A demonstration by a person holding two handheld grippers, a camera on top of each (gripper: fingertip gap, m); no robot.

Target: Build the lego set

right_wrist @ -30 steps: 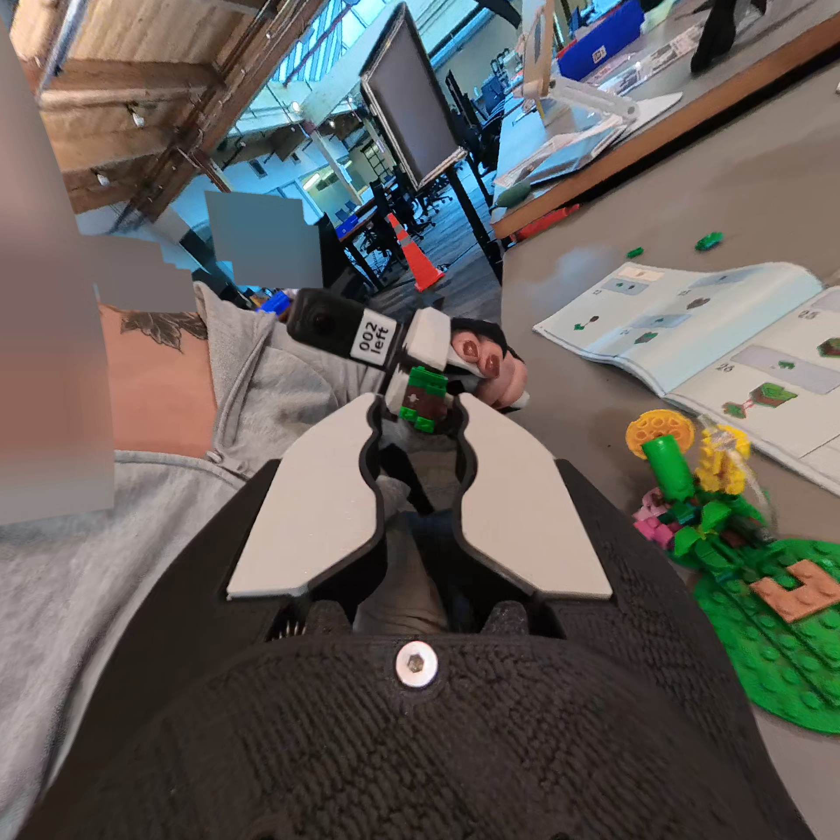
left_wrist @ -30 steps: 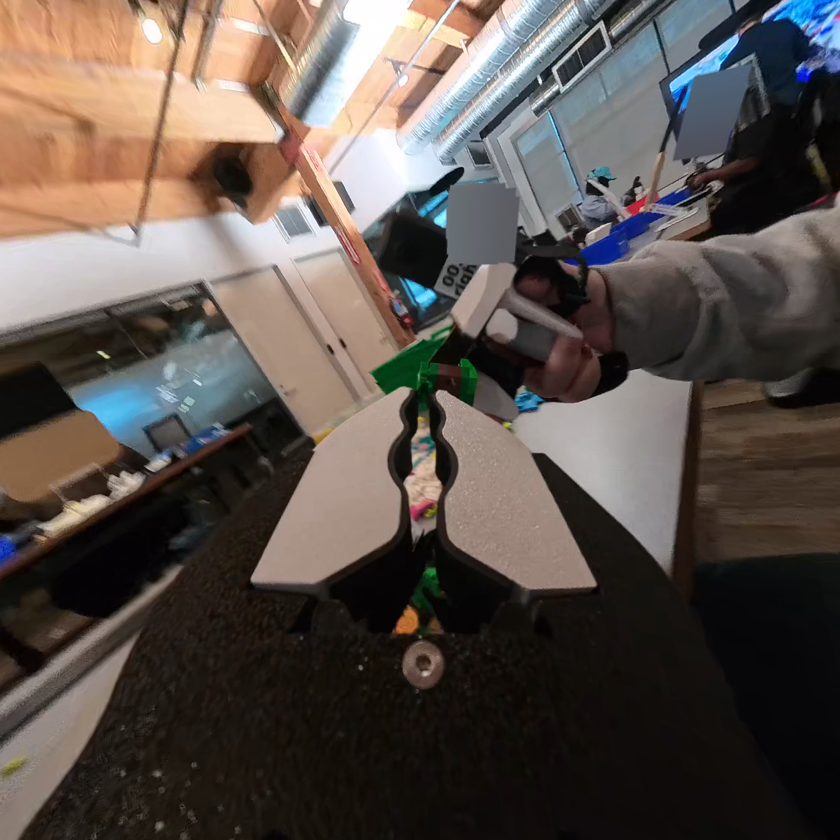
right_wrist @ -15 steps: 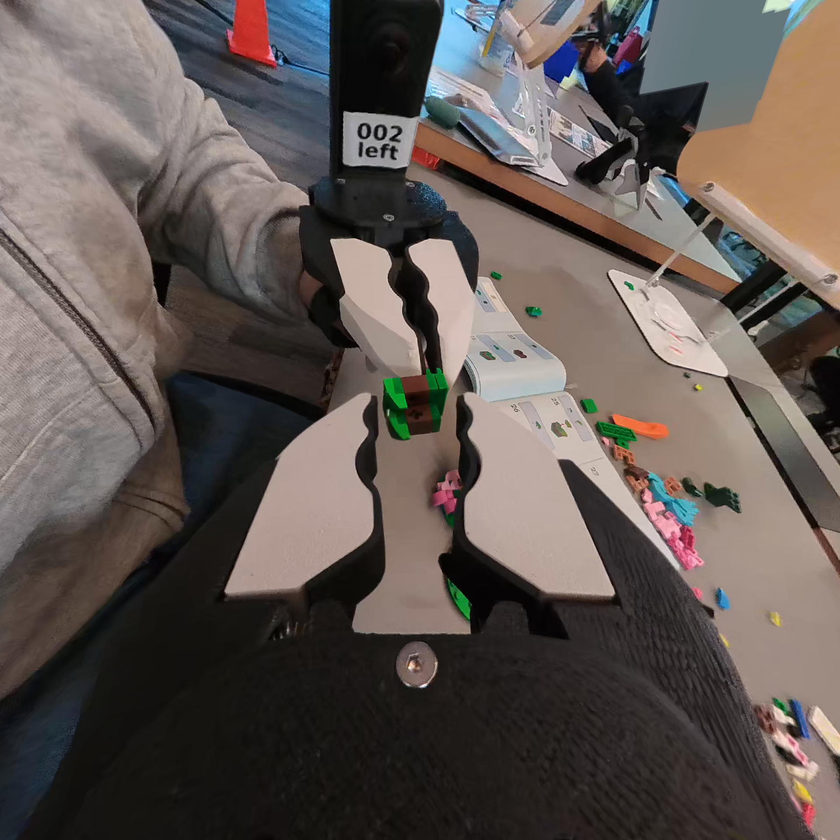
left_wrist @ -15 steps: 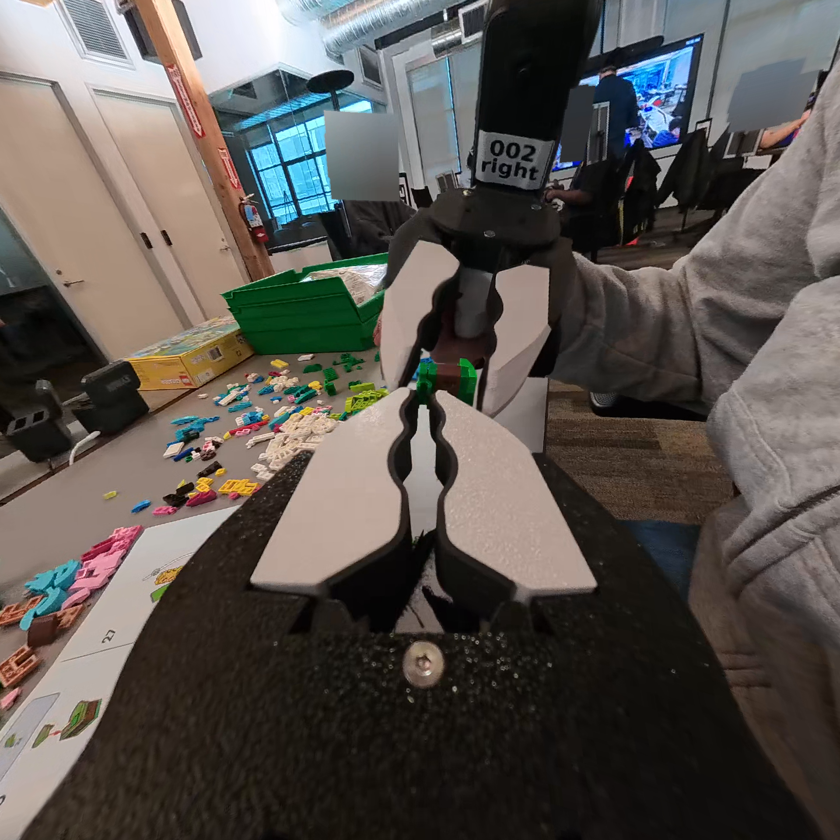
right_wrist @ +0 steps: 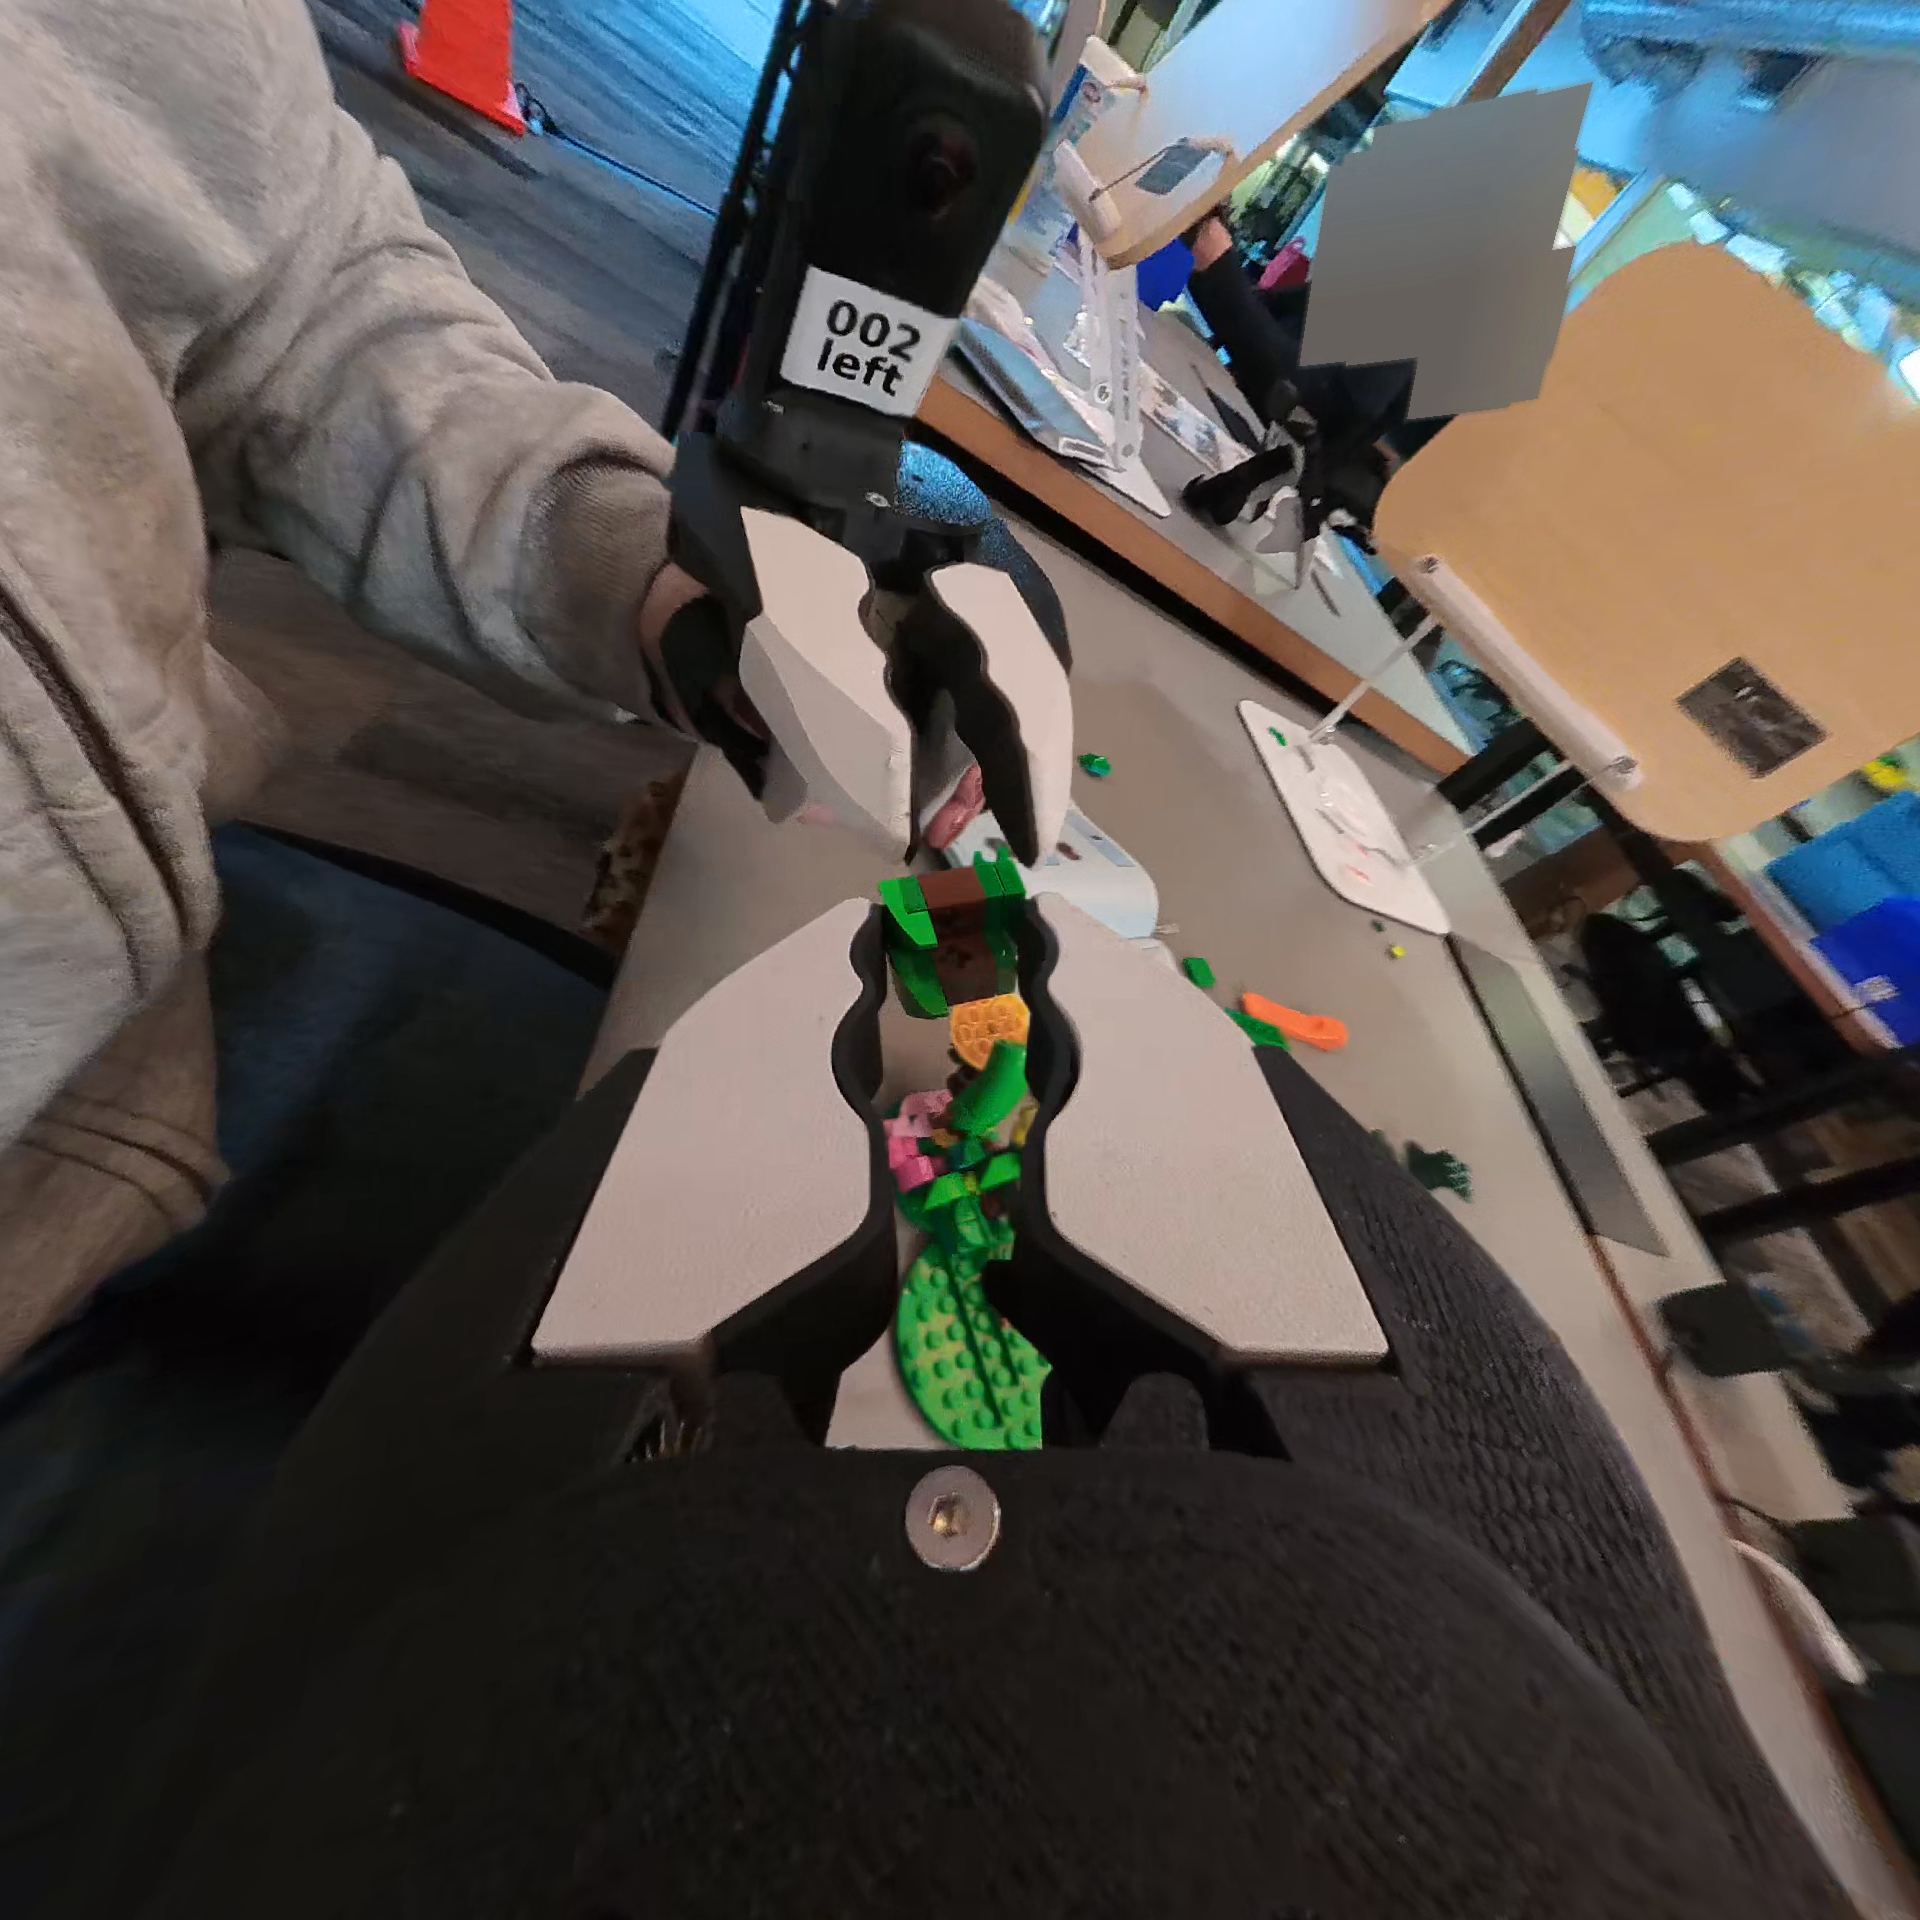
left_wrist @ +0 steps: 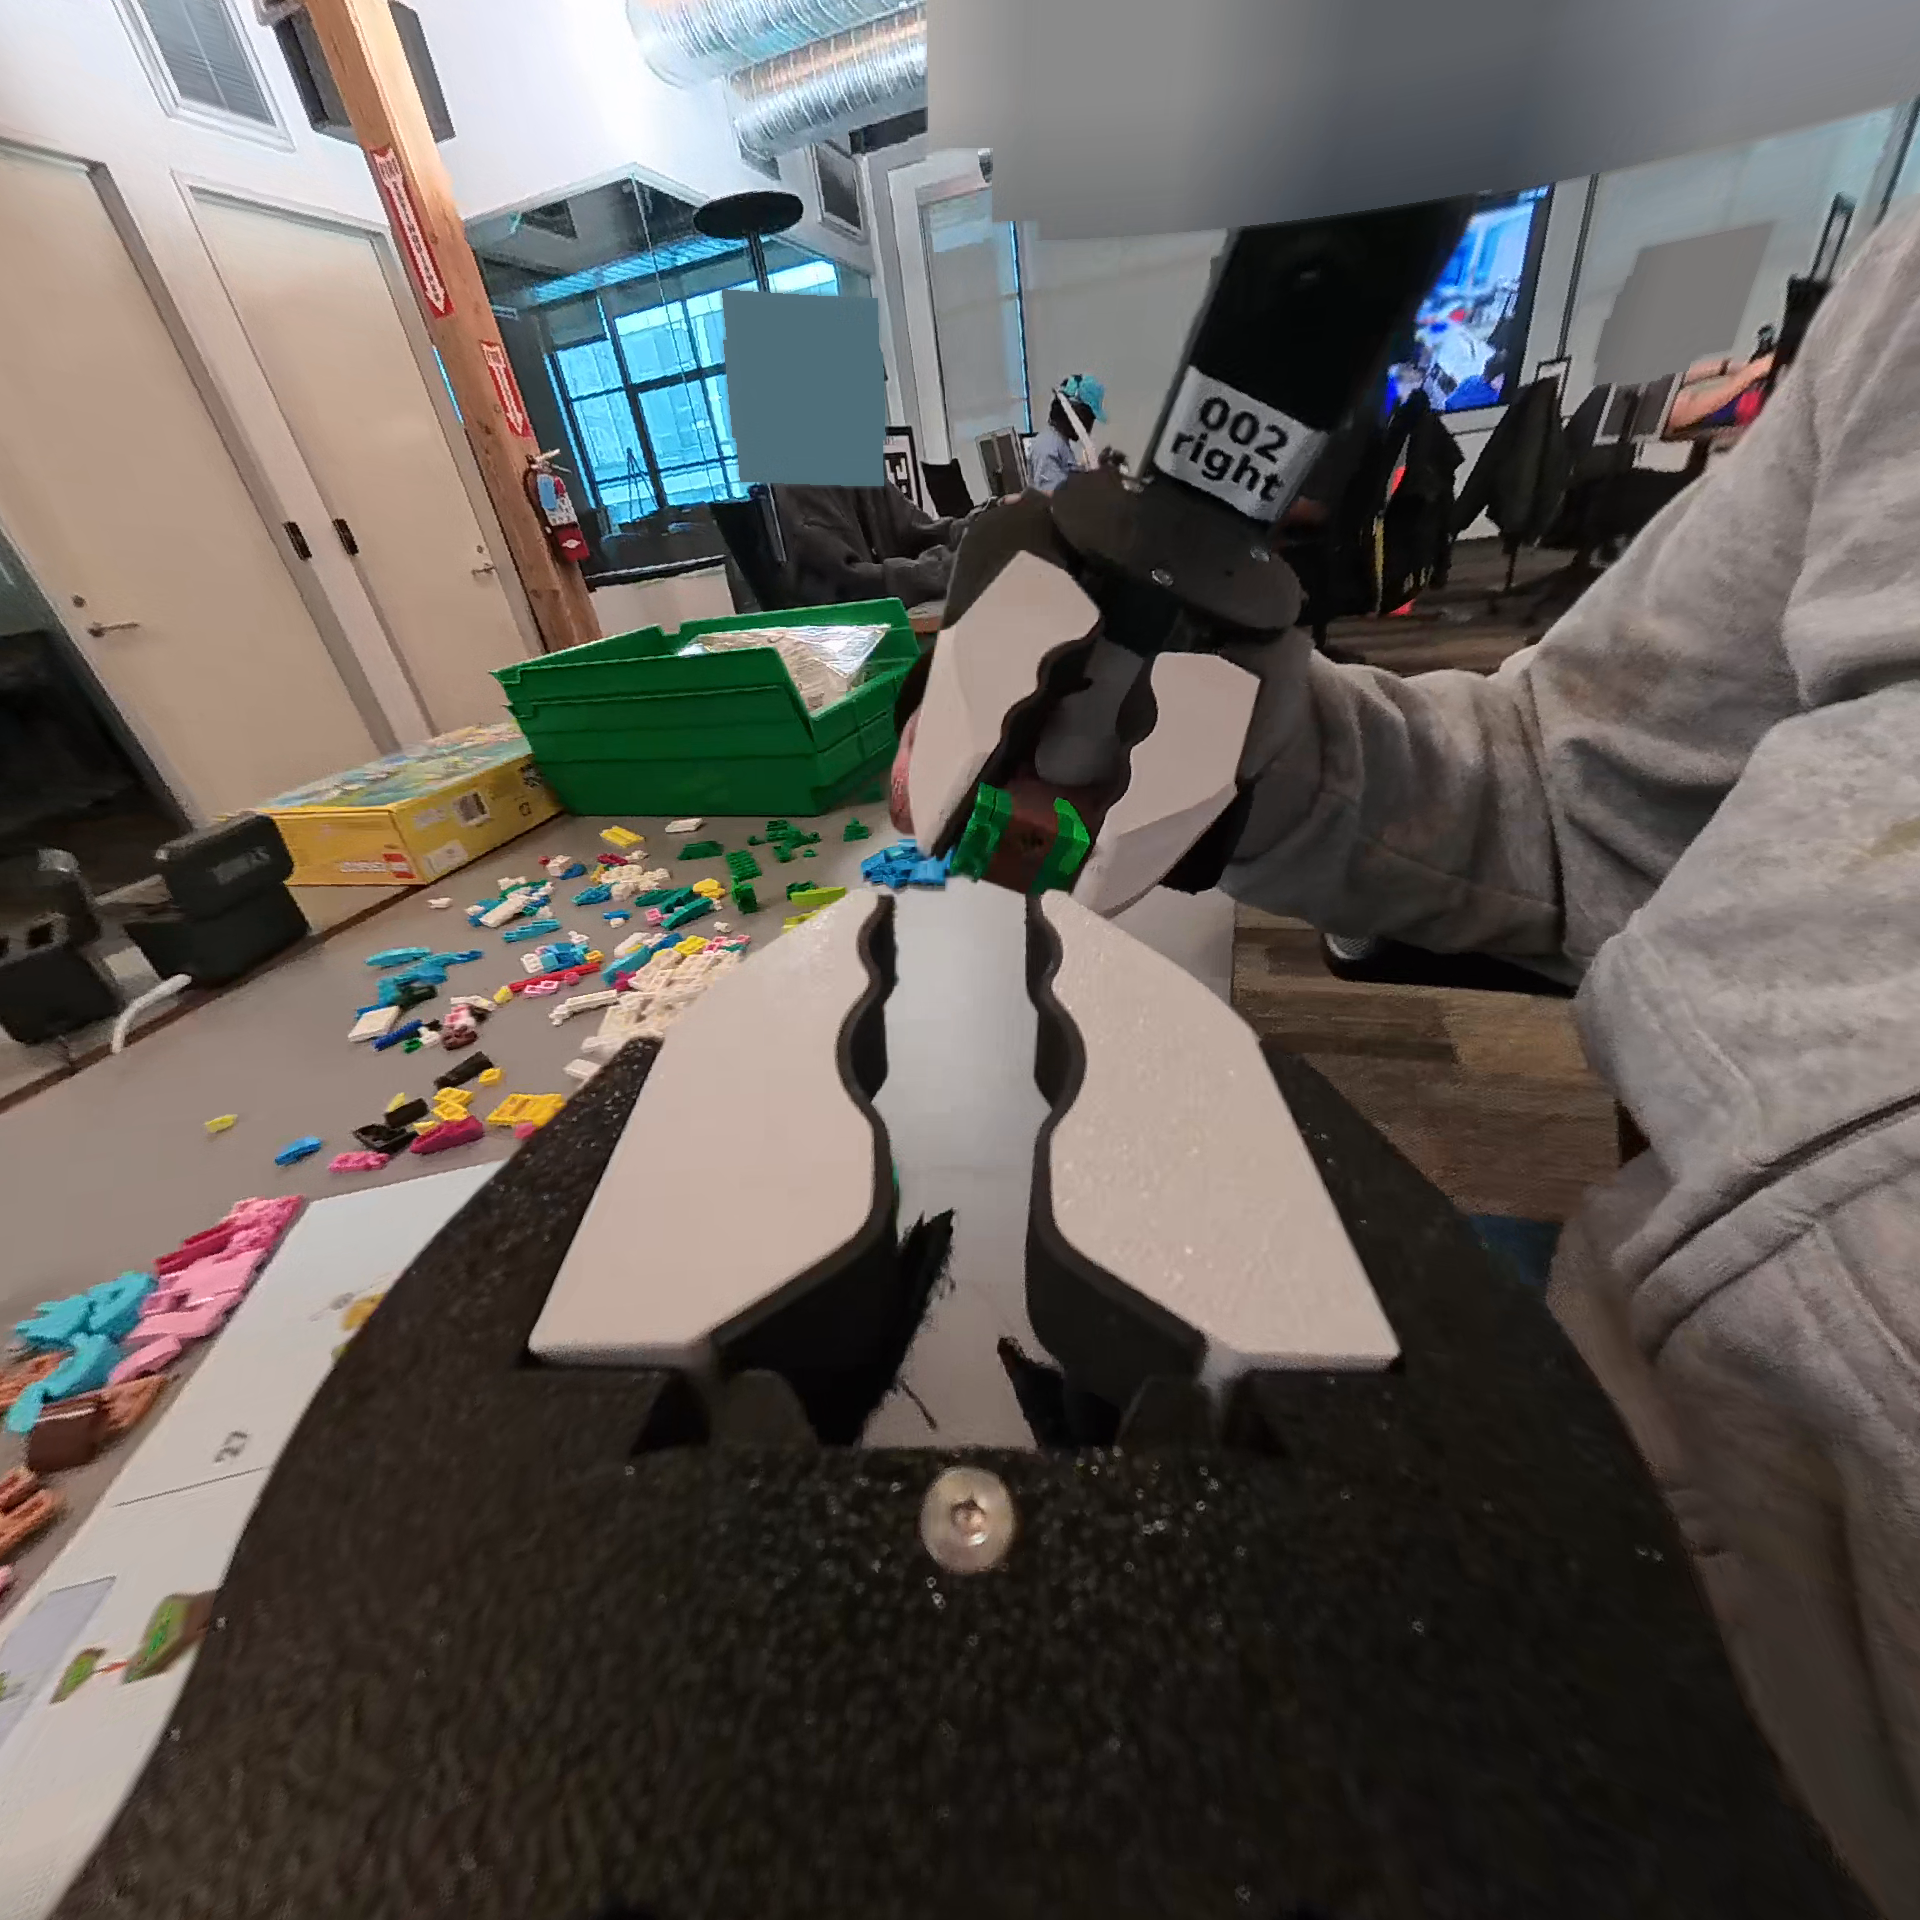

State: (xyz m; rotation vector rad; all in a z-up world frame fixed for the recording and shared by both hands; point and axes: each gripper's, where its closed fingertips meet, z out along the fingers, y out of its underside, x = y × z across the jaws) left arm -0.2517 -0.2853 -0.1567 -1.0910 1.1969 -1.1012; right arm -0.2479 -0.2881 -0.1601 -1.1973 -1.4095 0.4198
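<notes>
A small green and brown brick assembly [right_wrist: 951, 940] sits between the tips of my right gripper [right_wrist: 951, 920], whose pads press on its green sides. The left wrist view shows the same: the right gripper [left_wrist: 1023, 873] is shut on the assembly [left_wrist: 1023, 842], held in the air. My left gripper [left_wrist: 956, 914] is open with nothing between its fingers, just below and in front of the piece. In the right wrist view the left gripper [right_wrist: 961, 842] has its fingers apart, with the tips right at the far end of the assembly.
A grey table [left_wrist: 156, 1122] holds many loose coloured bricks [left_wrist: 582, 935], stacked green bins [left_wrist: 707, 717], a yellow box [left_wrist: 405, 800] and an open booklet [left_wrist: 208, 1455]. A round green baseplate with a flower model [right_wrist: 971, 1351] lies under the right gripper. An orange piece [right_wrist: 1299, 1029] lies to its right. Left and right tips are no more than a few centimetres apart.
My left gripper, which was shut on the green and brown assembly, has opened and let it go. My right gripper closed on it and now holds it. Both grippers tilted downward toward the table.
</notes>
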